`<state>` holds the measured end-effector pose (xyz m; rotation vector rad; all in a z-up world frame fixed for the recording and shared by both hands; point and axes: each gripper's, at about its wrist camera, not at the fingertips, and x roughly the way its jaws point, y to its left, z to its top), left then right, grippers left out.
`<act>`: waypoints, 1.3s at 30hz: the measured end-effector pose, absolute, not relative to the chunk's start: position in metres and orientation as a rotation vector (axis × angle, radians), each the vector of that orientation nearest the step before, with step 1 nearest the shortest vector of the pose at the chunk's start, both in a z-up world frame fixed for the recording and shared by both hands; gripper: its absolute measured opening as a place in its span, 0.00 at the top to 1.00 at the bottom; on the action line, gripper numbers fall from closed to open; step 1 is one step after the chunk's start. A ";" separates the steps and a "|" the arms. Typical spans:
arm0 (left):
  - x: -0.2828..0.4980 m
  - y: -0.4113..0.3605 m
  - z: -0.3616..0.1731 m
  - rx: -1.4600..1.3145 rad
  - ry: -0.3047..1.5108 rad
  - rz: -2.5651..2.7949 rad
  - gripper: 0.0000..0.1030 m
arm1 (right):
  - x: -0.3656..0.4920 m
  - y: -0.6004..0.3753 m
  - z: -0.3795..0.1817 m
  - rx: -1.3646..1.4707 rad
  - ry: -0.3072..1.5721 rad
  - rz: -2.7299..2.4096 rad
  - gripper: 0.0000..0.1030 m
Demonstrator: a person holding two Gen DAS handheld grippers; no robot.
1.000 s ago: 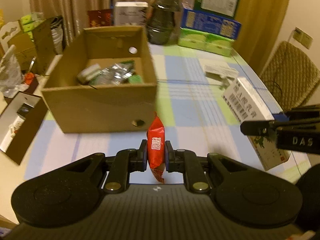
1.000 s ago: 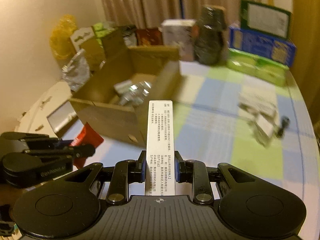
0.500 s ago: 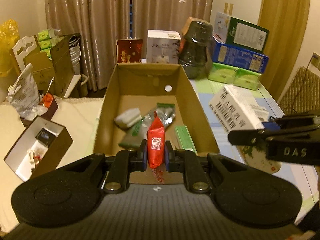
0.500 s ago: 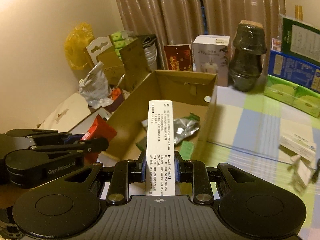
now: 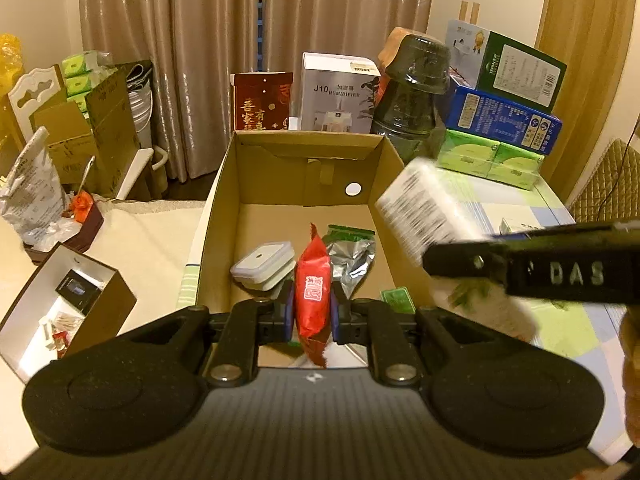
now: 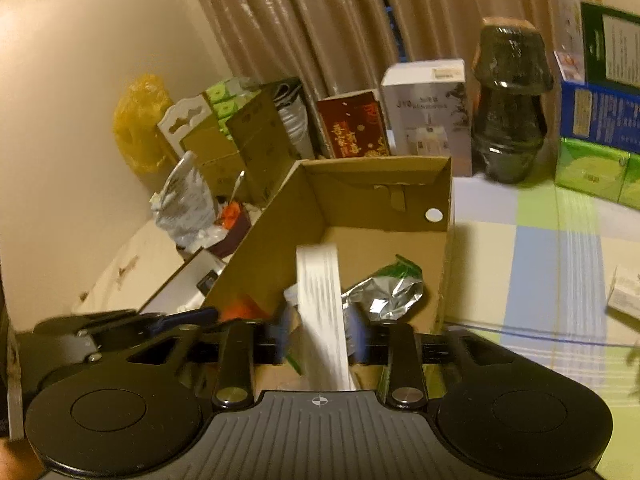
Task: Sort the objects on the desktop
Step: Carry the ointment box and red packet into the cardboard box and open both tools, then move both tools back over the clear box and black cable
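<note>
Left wrist view: our left gripper (image 5: 313, 307) clamps the red packet (image 5: 313, 292), jaws easing apart, over the cardboard box (image 5: 218, 216); our right gripper (image 6: 318, 334) jaws are opening around the white carton (image 6: 322, 312).

Warm dim light, beige pleated curtains (image 5: 256, 40) hung along the far wall, cream wall (image 6: 72, 80) at left, checked tablecloth (image 6: 540, 248) right, quilted chair (image 5: 604, 184) far right.

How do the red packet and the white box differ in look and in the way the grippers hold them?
The red packet is a small soft glossy pouch; the white box is a long stiff carton with printed text. The left gripper grips the packet, jaws starting to open; the right gripper is opening, its pads already clear of the blurred, tilting box. Both hang over the cardboard box.
</note>
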<state>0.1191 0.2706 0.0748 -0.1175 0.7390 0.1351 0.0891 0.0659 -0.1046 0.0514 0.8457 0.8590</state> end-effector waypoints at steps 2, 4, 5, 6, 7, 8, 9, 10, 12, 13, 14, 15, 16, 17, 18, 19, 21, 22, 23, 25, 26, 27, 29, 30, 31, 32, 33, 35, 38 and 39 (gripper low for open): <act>0.123 0.276 0.071 -0.120 0.741 0.154 0.77 | 0.090 0.061 -0.105 0.058 0.830 0.857 0.45; 0.122 0.282 0.069 -0.140 0.735 0.162 0.77 | 0.089 0.050 -0.109 0.071 0.836 0.844 0.44; 0.120 0.283 0.068 -0.146 0.730 0.168 0.77 | 0.087 0.044 -0.110 0.083 0.842 0.836 0.44; 0.117 0.284 0.068 -0.144 0.728 0.172 0.76 | 0.085 0.036 -0.113 0.096 0.850 0.825 0.44; 0.114 0.284 0.067 -0.144 0.726 0.176 0.76 | 0.083 0.029 -0.115 0.107 0.855 0.814 0.43; 0.110 0.283 0.066 -0.149 0.725 0.179 0.76 | 0.079 0.019 -0.118 0.120 0.860 0.800 0.43; 0.107 0.282 0.065 -0.153 0.722 0.180 0.76 | 0.075 0.011 -0.119 0.131 0.866 0.790 0.42; 0.103 0.281 0.066 -0.154 0.718 0.181 0.76 | 0.071 0.003 -0.121 0.141 0.872 0.783 0.41; 0.093 0.276 0.067 -0.154 0.708 0.182 0.74 | 0.061 -0.014 -0.124 0.154 0.882 0.765 0.40; 0.089 0.273 0.068 -0.156 0.704 0.181 0.72 | 0.055 -0.022 -0.125 0.155 0.884 0.760 0.38; 0.083 0.270 0.070 -0.163 0.700 0.180 0.72 | 0.050 -0.029 -0.126 0.156 0.885 0.754 0.38; 0.079 0.267 0.071 -0.169 0.696 0.175 0.71 | 0.044 -0.038 -0.127 0.155 0.886 0.741 0.36; 0.075 0.263 0.073 -0.173 0.694 0.171 0.70 | 0.039 -0.047 -0.127 0.154 0.884 0.731 0.33; 0.069 0.259 0.076 -0.175 0.691 0.168 0.69 | 0.033 -0.057 -0.126 0.154 0.879 0.719 0.32; 0.065 0.256 0.078 -0.176 0.687 0.164 0.67 | 0.028 -0.064 -0.126 0.153 0.873 0.707 0.28; 0.062 0.252 0.081 -0.177 0.685 0.160 0.65 | 0.024 -0.075 -0.125 0.153 0.866 0.693 0.24; 0.054 0.242 0.087 -0.181 0.678 0.152 0.62 | 0.015 -0.094 -0.124 0.149 0.854 0.663 0.17; 0.050 0.236 0.090 -0.181 0.675 0.148 0.58 | 0.011 -0.105 -0.123 0.145 0.849 0.645 0.14; 0.048 0.231 0.092 -0.181 0.674 0.141 0.56 | 0.007 -0.116 -0.122 0.142 0.844 0.626 0.12; 0.041 0.217 0.095 -0.180 0.668 0.120 0.45 | 0.001 -0.135 -0.121 0.137 0.838 0.590 0.10; 0.038 0.208 0.096 -0.179 0.666 0.103 0.42 | -0.001 -0.144 -0.121 0.138 0.838 0.573 0.10; 0.036 0.200 0.096 -0.177 0.665 0.089 0.39 | -0.003 -0.156 -0.120 0.142 0.839 0.550 0.09; 0.035 0.180 0.096 -0.170 0.668 0.058 0.36 | -0.008 -0.175 -0.118 0.151 0.833 0.514 0.09; 0.034 0.171 0.096 -0.164 0.668 0.043 0.34 | -0.010 -0.186 -0.116 0.157 0.826 0.495 0.08; 0.034 0.162 0.096 -0.159 0.669 0.031 0.31 | -0.012 -0.195 -0.114 0.160 0.820 0.480 0.08; 0.033 0.150 0.096 -0.154 0.670 0.014 0.29 | -0.015 -0.204 -0.111 0.164 0.813 0.466 0.08; 0.032 0.141 0.095 -0.148 0.668 0.000 0.24 | -0.018 -0.215 -0.108 0.168 0.804 0.449 0.07; 0.031 0.121 0.096 -0.130 0.664 -0.031 0.21 | -0.023 -0.232 -0.102 0.175 0.786 0.423 0.07; 0.032 0.092 0.097 -0.097 0.660 -0.068 0.19 | -0.032 -0.259 -0.091 0.189 0.754 0.380 0.06; 0.032 0.085 0.098 -0.091 0.660 -0.076 0.17 | -0.035 -0.267 -0.087 0.194 0.743 0.368 0.06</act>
